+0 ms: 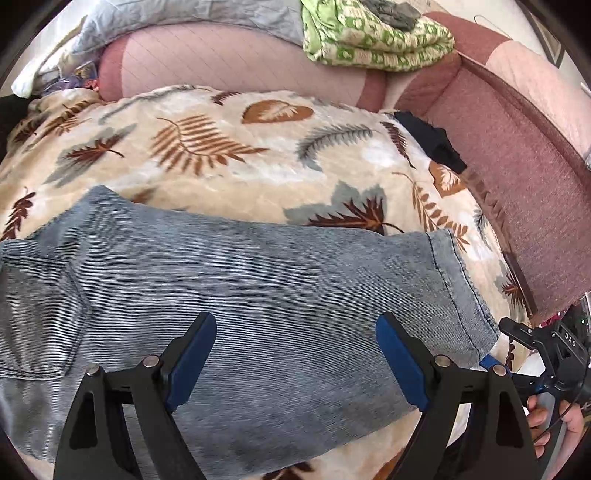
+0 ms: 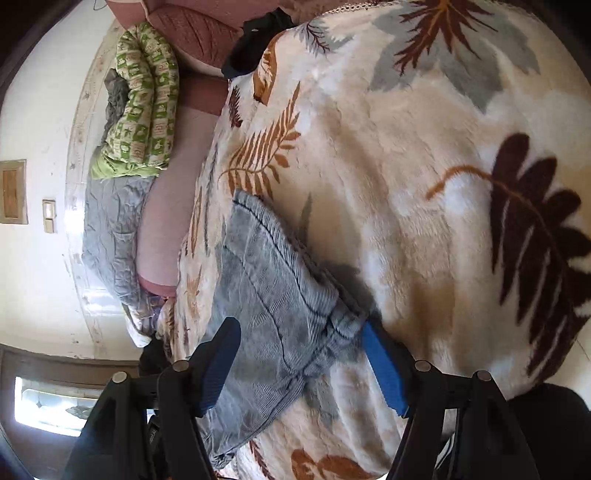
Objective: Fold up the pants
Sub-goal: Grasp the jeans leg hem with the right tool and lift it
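Light blue-grey jeans [image 1: 258,295] lie flat on a leaf-patterned blanket [image 1: 229,147], with a back pocket [image 1: 37,317] at the left and the leg hem [image 1: 458,280] at the right. My left gripper [image 1: 295,321] hovers open over the middle of the leg with nothing between its pads. In the right wrist view, which is rolled sideways, the hem end of the jeans [image 2: 280,295] lies between the spread fingers of my right gripper [image 2: 301,328]. Its blue right pad [image 2: 384,373] is beside the bunched hem without pinching it. The right gripper [image 1: 502,345] also shows by the hem.
A pink padded bolster [image 1: 229,62] and a dark pink upholstered side [image 1: 517,166] border the blanket. A folded green patterned quilt [image 1: 373,40] and a grey sheet [image 1: 184,18] lie on the bolster. A black cloth [image 1: 432,140] lies at the blanket's far right corner. A person's hand [image 1: 546,421] grips the right handle.
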`<state>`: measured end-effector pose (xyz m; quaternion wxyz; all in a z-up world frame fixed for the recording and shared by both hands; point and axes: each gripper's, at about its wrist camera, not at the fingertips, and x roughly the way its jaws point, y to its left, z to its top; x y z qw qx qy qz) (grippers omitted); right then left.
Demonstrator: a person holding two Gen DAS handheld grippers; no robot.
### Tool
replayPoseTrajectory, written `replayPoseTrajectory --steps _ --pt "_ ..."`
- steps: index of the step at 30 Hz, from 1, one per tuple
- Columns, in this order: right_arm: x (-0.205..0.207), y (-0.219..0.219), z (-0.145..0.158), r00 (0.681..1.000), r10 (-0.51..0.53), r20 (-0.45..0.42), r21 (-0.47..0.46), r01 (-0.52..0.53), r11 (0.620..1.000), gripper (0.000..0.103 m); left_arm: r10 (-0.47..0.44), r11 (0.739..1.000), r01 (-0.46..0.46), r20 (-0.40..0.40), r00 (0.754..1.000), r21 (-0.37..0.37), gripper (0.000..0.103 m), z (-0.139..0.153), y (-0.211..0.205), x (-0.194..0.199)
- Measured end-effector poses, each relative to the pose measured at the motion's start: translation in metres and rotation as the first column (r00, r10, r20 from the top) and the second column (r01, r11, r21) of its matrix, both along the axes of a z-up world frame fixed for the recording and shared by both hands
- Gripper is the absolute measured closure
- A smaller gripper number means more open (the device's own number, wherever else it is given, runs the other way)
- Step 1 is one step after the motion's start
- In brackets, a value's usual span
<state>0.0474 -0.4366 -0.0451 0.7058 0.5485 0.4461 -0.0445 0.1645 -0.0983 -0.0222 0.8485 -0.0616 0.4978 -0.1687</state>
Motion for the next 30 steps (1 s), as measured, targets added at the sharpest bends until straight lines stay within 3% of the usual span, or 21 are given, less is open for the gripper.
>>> replayPoseTrajectory --steps 5,6,7,9,12,15,19,21,23,25,28,30 --pt "0.005 0.001 0.0 1.0 -0.012 -0.004 -0.025 0.012 1.0 0.032 0.028 0.999 -0.029 -0.039 0.999 -0.031 0.014 -0.01 -0.016 0.014" --pt "0.006 0.002 0.001 1.0 -0.014 -0.006 -0.037 0.014 0.999 0.035 0.045 0.999 -0.046 -0.035 0.998 -0.02 0.014 -0.011 -0.02 0.016" --pt "0.007 0.003 0.002 1.0 -0.011 -0.013 -0.061 0.01 0.998 0.04 0.06 0.998 -0.06 -0.029 0.998 -0.004 0.014 -0.013 -0.023 0.018" --pt "0.009 0.004 0.001 0.999 -0.002 -0.032 -0.107 -0.001 0.994 0.068 0.076 0.997 -0.075 -0.021 0.997 0.026 0.014 -0.017 -0.03 0.021" --pt "0.01 0.005 0.0 0.999 0.009 -0.034 -0.126 -0.014 0.992 0.069 0.077 0.987 -0.067 -0.065 0.995 0.147 0.014 -0.039 -0.043 0.028" --pt "0.013 0.006 0.001 0.999 0.023 -0.039 -0.127 -0.028 0.991 0.066 -0.009 0.963 0.012 -0.014 1.0 0.271 0.014 -0.041 -0.059 0.02" --pt "0.014 0.002 -0.003 1.0 0.001 -0.03 -0.095 -0.004 0.995 0.06 -0.007 0.983 0.003 0.02 1.0 0.184 0.014 -0.024 -0.051 0.008" --pt "0.014 0.003 -0.003 0.999 0.004 -0.032 -0.106 -0.008 0.994 0.06 0.014 0.965 -0.027 0.052 0.999 0.259 0.014 -0.027 -0.052 0.008" --pt "0.016 0.005 -0.002 0.999 0.017 -0.037 -0.121 -0.021 0.992 0.06 -0.01 0.925 0.007 0.006 1.0 0.381 0.012 -0.049 -0.059 0.014" --pt "0.017 0.007 0.0 0.999 0.027 -0.045 -0.135 -0.033 0.99 0.061 -0.019 0.919 -0.001 0.047 0.999 0.394 0.006 -0.047 -0.059 0.013" --pt "0.019 0.008 0.001 0.998 0.037 -0.056 -0.159 -0.046 0.986 0.064 0.007 0.934 -0.013 0.02 1.0 0.356 0.007 -0.034 -0.05 0.013" --pt "0.02 0.009 0.003 0.997 0.044 -0.058 -0.176 -0.054 0.983 0.067 0.014 0.94 -0.036 0.065 0.998 0.341 0.007 -0.022 -0.041 0.004"
